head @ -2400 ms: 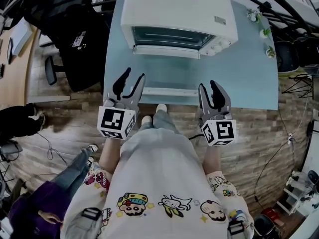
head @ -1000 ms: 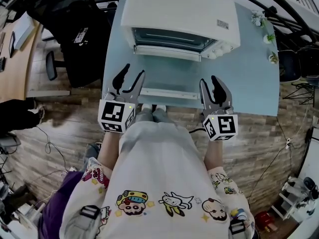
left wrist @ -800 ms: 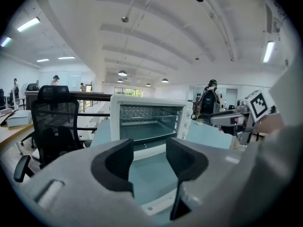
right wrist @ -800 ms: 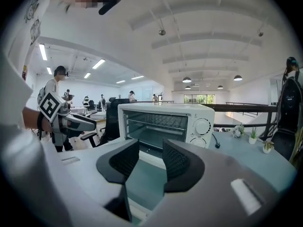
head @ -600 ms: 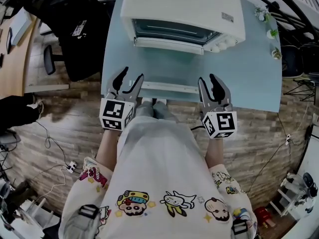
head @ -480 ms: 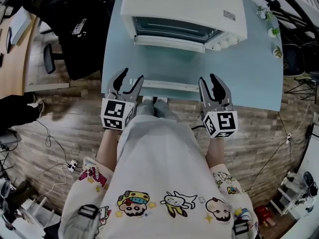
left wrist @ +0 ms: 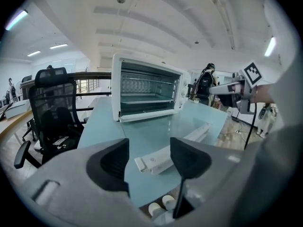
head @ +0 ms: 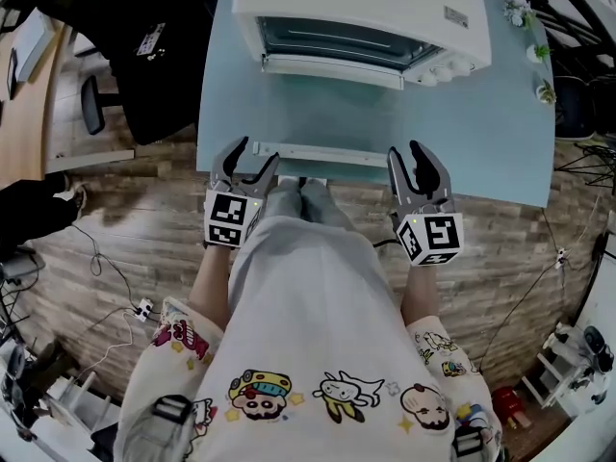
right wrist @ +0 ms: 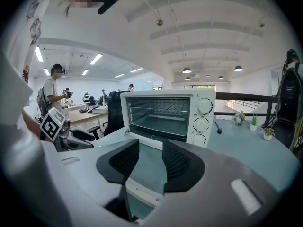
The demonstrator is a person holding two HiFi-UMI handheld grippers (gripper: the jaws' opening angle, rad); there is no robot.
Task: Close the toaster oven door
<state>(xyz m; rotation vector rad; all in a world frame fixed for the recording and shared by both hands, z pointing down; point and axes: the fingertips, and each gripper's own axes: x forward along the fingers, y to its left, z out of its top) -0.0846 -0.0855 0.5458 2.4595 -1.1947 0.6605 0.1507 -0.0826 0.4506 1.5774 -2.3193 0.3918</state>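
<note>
**A:** Where does the job stand?

**B:** Not begun, by my reading. The toaster oven (head: pixel 356 8) sits at the back of the blue table (head: pixel 491 152); its glass door (head: pixel 327 114) is swung right down and lies flat towards the person; the white handle (head: pixel 318 152) runs along near the table's front edge.

**A:** And the grippers?

**B:** The left gripper (head: pixel 252 154) hangs at the handle's left end; its jaws have just been opening and now stand wide apart. Its own view shows the end of the handle in the gap ahead, though neither pad touches it, so it holds nothing. The right gripper (head: pixel 405 152) sits near the handle's right end. Its jaws are parted by a narrower gap with nothing clamped between the pads; only the glass and the door's edge show beyond them.

**A:** So what is left?

**B:** All of it, I judge: take or catch the handle, swing the door up on its hinge, and press it home against the oven's front.

**A:** Any snag?

**B:** The handle lies low at the table's edge, so a jaw must get under or around it cleanly; a push on one end alone could twist the door, or shove the oven back.
</note>
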